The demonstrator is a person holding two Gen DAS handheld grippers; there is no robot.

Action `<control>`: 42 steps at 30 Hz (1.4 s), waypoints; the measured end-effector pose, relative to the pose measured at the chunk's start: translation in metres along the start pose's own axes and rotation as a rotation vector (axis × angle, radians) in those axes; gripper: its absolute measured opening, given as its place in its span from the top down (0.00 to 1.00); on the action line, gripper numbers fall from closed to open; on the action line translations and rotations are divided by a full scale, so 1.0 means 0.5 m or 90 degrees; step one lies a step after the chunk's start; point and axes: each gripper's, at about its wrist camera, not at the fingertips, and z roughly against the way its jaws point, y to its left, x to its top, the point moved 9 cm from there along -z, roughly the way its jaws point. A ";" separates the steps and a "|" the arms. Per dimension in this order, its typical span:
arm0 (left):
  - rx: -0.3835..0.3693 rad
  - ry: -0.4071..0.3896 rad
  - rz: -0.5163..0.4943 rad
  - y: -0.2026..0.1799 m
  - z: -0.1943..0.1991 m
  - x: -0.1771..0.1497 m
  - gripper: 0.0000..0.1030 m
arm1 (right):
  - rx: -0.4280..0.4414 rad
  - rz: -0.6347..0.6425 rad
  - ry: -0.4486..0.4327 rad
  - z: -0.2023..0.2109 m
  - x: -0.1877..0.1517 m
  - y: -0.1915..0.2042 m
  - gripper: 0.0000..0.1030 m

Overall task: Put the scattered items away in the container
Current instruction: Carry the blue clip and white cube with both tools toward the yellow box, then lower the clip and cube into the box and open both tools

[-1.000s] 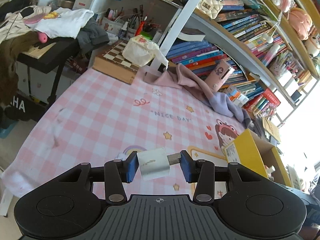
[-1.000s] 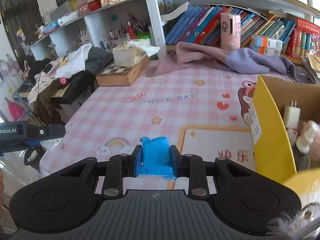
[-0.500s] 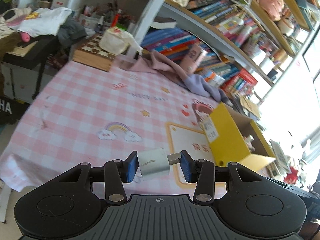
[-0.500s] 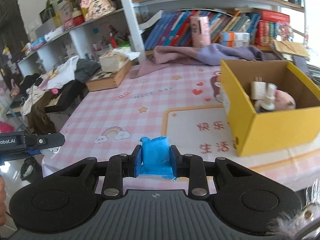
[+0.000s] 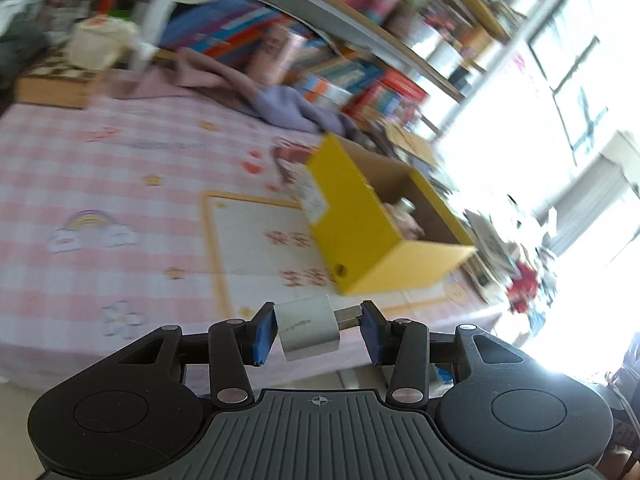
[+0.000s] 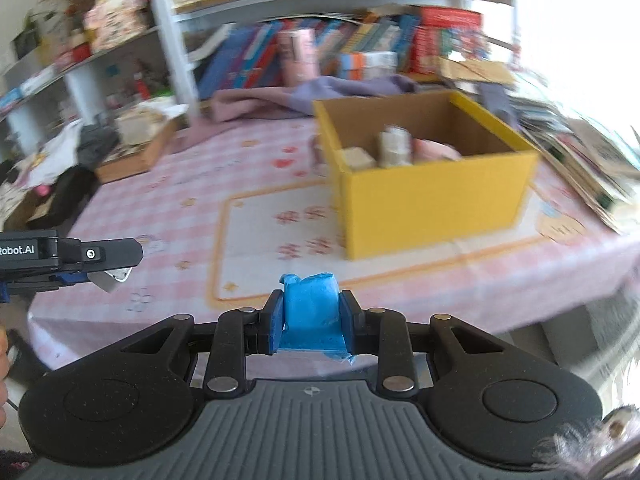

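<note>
Yellow box (image 6: 432, 196) holding small items, white charger (image 6: 354, 158) inside

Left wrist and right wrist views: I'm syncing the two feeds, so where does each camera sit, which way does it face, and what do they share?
Left wrist: sits behind the left gripper, facing the yellow cardboard box; gripper holds a white charger block.
Right wrist: behind the right gripper, facing the box's long side; holds a blue crumpled wad; left gripper enters at left.
Shared: box, pink checked tablecloth, bookshelf.
</note>
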 end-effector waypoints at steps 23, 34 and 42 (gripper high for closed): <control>-0.072 0.041 -0.150 -0.204 -0.181 0.044 0.58 | -0.061 -0.108 -0.006 -0.031 0.034 -0.231 0.74; -0.047 0.003 -0.159 -0.247 -0.271 0.125 0.58 | -0.028 -0.073 -0.011 -0.116 0.140 -0.300 0.74; -0.002 -0.011 -0.116 -0.263 -0.349 0.166 0.58 | 0.003 -0.004 -0.036 -0.150 0.242 -0.352 0.74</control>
